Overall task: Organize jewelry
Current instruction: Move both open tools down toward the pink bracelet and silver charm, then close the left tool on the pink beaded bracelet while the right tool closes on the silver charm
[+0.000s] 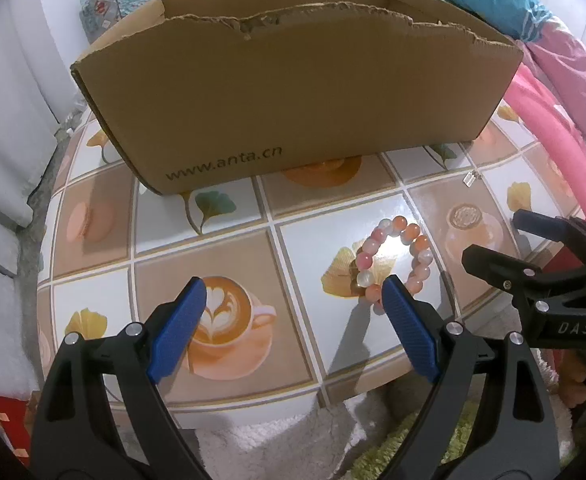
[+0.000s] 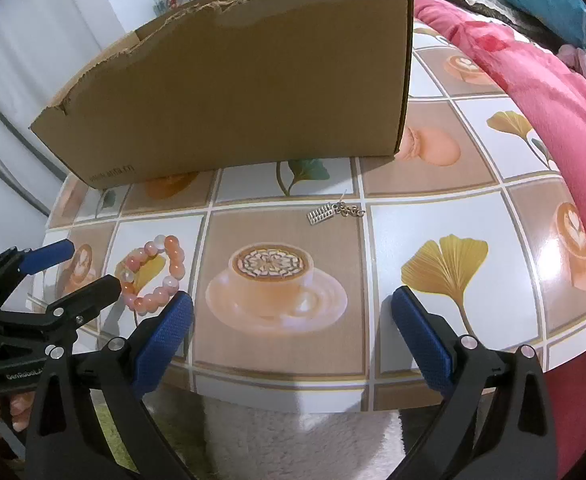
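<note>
1. Fingers of the left gripper spread wide, holding nothing; the right gripper is equally wide and empty.
2. Lower right in the left view, the bead bracelet lies on the counter, beside the right finger.
3. Centre of the right view holds a small silver charm; the cardboard box stands behind.
4. Round beads could roll from a pinch; the flat charm may slide away.

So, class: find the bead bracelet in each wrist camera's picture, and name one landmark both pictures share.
Left wrist view: bead bracelet lies right of centre, just beyond the left gripper's right finger.
Right wrist view: bracelet lies at lower left, near the other gripper's tip.
Shared landmark: the cardboard box behind it.
</note>
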Available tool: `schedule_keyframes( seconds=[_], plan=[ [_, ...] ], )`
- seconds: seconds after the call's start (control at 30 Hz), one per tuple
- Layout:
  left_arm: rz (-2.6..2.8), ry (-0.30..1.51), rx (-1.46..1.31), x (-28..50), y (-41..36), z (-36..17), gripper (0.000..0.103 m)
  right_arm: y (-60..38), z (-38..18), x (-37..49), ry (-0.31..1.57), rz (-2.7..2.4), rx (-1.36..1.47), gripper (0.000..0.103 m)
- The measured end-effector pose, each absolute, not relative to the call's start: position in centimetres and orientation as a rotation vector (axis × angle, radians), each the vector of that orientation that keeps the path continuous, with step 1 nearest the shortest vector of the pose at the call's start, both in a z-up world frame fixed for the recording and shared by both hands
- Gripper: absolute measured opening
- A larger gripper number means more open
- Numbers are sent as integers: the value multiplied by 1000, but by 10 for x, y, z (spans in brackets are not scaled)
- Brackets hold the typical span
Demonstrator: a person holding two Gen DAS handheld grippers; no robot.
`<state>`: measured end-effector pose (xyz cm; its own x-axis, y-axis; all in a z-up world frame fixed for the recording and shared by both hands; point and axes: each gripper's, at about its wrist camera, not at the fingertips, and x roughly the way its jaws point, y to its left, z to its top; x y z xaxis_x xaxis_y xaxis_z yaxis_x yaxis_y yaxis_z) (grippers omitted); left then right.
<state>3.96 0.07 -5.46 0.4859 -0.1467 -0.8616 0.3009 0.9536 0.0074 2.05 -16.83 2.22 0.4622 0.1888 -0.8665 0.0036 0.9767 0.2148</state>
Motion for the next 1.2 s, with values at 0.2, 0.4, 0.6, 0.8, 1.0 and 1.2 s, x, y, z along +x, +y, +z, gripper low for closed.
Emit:
schedule_keyframes(
  seconds=[0.2,0.4,0.6,0.8,1.0,1.2],
  plan=[
    [-272,1032,175,40,-4,-56,85,-159,21,23,1088,112,188,97],
    [-269,1031,178,43,-9,-56,89,-157,17,22,1088,109,171,97],
    [-283,995,173,42,-13,-52,89,-155,18,18,1084,114,180,97],
    [-468,823,132,18,-17,-26,89,-167,17,16,1070,149,232,97],
    [-594,767,213,3,-40,-25,60,-186,18,14,1042,227,365,97],
    [-639,799,273,3,-60,-44,40,-198,28,8,997,265,389,91]
  ],
)
